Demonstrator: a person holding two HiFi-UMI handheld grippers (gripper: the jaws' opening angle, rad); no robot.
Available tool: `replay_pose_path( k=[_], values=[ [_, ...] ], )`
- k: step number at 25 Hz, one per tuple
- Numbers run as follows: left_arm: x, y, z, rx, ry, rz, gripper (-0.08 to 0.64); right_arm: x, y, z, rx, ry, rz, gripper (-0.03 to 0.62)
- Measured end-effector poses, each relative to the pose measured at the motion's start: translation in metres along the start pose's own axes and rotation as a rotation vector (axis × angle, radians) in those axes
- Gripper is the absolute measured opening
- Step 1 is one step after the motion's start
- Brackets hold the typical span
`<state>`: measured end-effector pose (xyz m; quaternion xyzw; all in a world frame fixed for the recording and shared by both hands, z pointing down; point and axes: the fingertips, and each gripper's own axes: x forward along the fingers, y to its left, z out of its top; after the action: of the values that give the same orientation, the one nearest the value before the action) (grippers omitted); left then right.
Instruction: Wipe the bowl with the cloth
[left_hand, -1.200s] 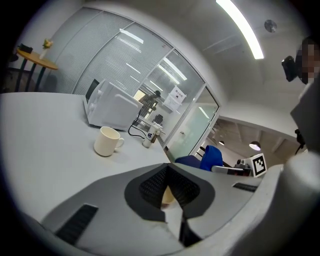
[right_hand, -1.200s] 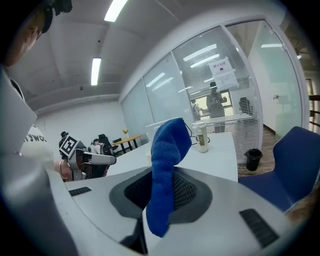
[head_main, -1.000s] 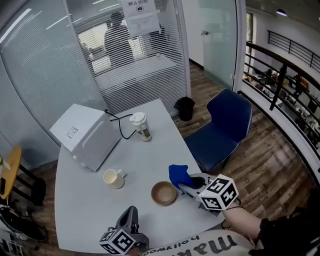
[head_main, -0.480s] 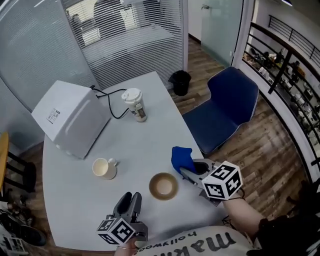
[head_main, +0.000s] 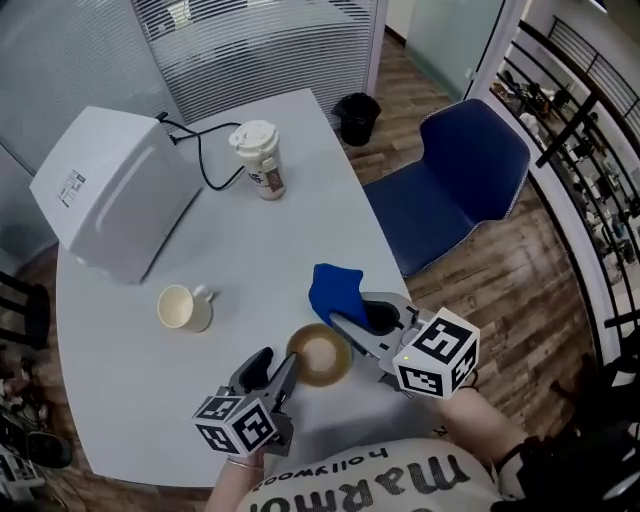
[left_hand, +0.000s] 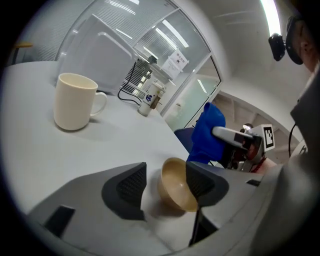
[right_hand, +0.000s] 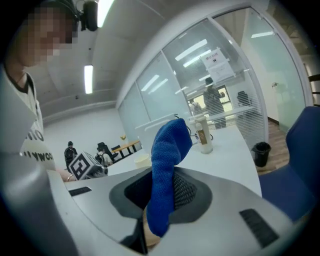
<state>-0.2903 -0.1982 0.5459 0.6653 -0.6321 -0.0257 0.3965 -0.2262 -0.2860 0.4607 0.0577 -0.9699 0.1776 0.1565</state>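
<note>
two grippers: left gripper (head_main: 276, 366) at the near edge of the white table (head_main: 130, 380), right gripper (head_main: 352, 318) just to its right.
bowl: wooden bowl (head_main: 320, 356) upright on the table, between the two grippers, near the front edge.
head view only: blue chair (head_main: 462, 190), black bin (head_main: 357, 116), white box (head_main: 100, 190) with a cable, lidded paper cup (head_main: 258, 158), mug (head_main: 182, 307) well left of the bowl.
left gripper view only: bowl's outer wall side-on, in the gap just past the jaw tips; one pad overlaps its rim, contact unclear.
right gripper view only: people far off, some behind glass.
left jaws: spread wide, have just been opening; nothing pinched.
right jaws: pressed together on the blue cloth (right_hand: 166, 165), which stands up out of them; in the head view the cloth sits just beyond the bowl's far rim.
</note>
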Motion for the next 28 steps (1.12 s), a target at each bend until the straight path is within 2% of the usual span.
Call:
replay_pose_path(
  k=[2, 4, 7, 10, 12, 16, 20, 24, 28],
  values=[
    [0.007, 0.001, -0.009, 0.022, 0.044, 0.01, 0.242, 0.001, 0.015, 0.018, -0.053, -0.071, 0.062, 0.061],
    [0.013, 0.005, -0.016, 0.047, 0.078, 0.031, 0.242, 0.005, 0.03, 0.024, -0.071, -0.095, 0.122, 0.061],
    [0.023, 0.01, -0.028, 0.042, 0.133, 0.052, 0.242, 0.019, 0.045, 0.004, -0.077, 0.002, 0.18, 0.061],
    [0.029, 0.013, -0.035, 0.01, 0.167, 0.06, 0.239, 0.033, 0.05, -0.031, -0.097, 0.156, 0.182, 0.061],
    [0.031, 0.014, -0.036, 0.016, 0.177, 0.068, 0.231, 0.039, 0.052, -0.053, -0.07, 0.243, 0.191, 0.061],
    [0.035, 0.013, -0.036, 0.025, 0.195, 0.069, 0.173, 0.049, 0.048, -0.088, -0.029, 0.375, 0.174, 0.061],
    [0.038, 0.007, -0.037, 0.003, 0.193, 0.029, 0.072, 0.053, 0.047, -0.095, -0.062, 0.417, 0.169, 0.061],
    [0.036, 0.009, -0.032, -0.002, 0.169, 0.044, 0.067, 0.054, 0.048, -0.095, -0.04, 0.434, 0.18, 0.061],
    [0.031, 0.009, -0.018, 0.09, 0.122, 0.112, 0.034, 0.056, 0.052, -0.092, -0.014, 0.415, 0.181, 0.061]
  ],
)
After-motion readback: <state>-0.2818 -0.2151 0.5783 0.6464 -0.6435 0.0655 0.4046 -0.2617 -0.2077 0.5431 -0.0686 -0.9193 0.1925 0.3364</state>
